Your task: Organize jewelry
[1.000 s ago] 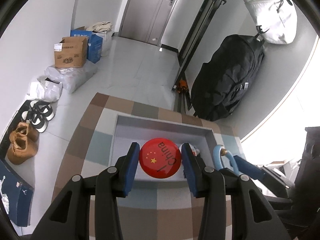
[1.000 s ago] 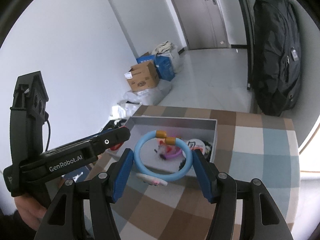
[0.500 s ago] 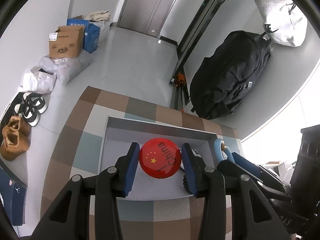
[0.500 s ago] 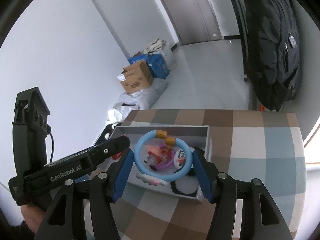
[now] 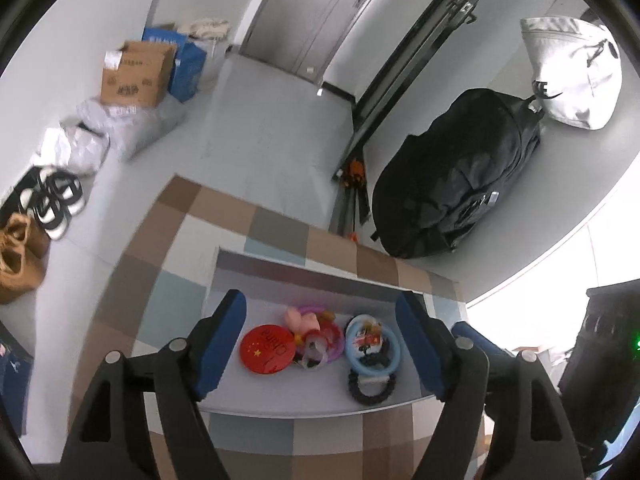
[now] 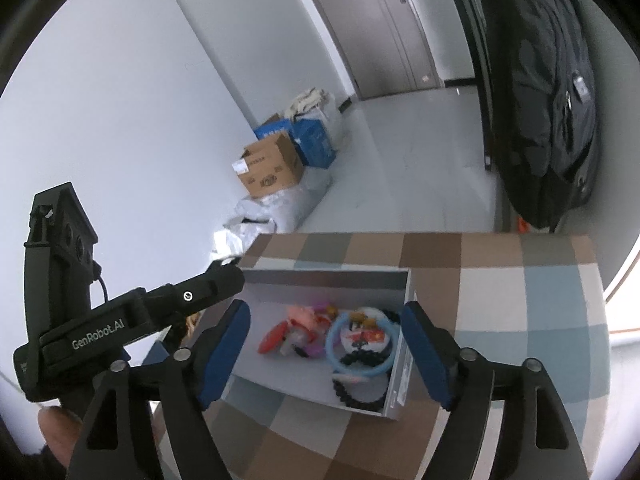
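Observation:
In the left wrist view a red round badge (image 5: 266,350) lies flat in the grey box (image 5: 304,272), left of a heap of pink and purple trinkets (image 5: 316,332). My left gripper (image 5: 320,300) hangs above them with its jaws opening and nothing between them. A light blue ring (image 6: 362,346) rests in the box's right half on a round picture badge, above a black bead bracelet (image 6: 360,398). Over it my right gripper (image 6: 326,312) is also opening, and nothing is held.
The box sits on a checked tablecloth (image 6: 520,320). A black bag (image 5: 452,184) and a white bag (image 5: 572,72) hang at the right wall. Cardboard boxes (image 5: 136,76), plastic bags and shoes (image 5: 52,204) line the floor at left. A hand (image 6: 56,432) grips the left tool.
Both grippers have let go: the red badge left the left jaws and the blue ring left the right jaws, and both now lie in the box. Both pairs of jaws stand wider.

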Action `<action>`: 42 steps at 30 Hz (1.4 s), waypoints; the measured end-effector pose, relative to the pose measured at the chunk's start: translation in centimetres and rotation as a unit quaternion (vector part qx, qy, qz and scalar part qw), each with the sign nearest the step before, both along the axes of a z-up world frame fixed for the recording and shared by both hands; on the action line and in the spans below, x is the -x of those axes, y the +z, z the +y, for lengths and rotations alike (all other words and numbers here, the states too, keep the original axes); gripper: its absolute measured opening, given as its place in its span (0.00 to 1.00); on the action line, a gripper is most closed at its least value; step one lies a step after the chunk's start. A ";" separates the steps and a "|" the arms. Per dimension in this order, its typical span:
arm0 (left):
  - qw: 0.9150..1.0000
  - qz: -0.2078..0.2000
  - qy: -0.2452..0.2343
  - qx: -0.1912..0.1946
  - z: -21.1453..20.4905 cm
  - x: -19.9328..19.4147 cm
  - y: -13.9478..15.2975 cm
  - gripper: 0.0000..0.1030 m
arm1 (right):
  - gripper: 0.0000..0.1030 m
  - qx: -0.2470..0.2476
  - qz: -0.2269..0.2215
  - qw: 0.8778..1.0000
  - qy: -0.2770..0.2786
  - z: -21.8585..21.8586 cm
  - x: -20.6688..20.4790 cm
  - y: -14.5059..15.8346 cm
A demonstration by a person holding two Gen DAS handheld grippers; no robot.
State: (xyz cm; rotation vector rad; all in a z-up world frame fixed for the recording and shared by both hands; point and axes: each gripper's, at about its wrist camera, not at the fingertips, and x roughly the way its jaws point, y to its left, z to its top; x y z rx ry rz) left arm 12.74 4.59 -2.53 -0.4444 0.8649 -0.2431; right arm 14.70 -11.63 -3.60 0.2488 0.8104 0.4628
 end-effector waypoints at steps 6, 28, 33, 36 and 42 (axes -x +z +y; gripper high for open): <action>0.999 -0.004 0.012 -0.036 -0.4 0.3 0.3 0.71 | 0.89 0.013 -0.019 1.000 -0.006 -0.4 0.8 1.0; 0.986 -0.076 0.053 -0.141 -1.0 5.0 2.0 0.87 | 1.00 0.015 -0.087 0.996 -0.021 -2.2 5.5 3.1; 0.985 -0.076 0.056 -0.144 -1.2 6.0 1.7 0.88 | 1.00 0.024 -0.094 0.995 -0.011 -2.2 6.2 2.8; 0.984 -0.071 0.053 -0.155 -1.6 6.3 1.3 0.88 | 1.00 0.026 -0.100 0.995 -0.009 -2.3 6.7 2.8; 0.982 -0.083 0.054 -0.161 -1.6 7.3 1.6 0.88 | 1.00 0.026 -0.101 0.994 -0.019 -2.7 7.6 2.7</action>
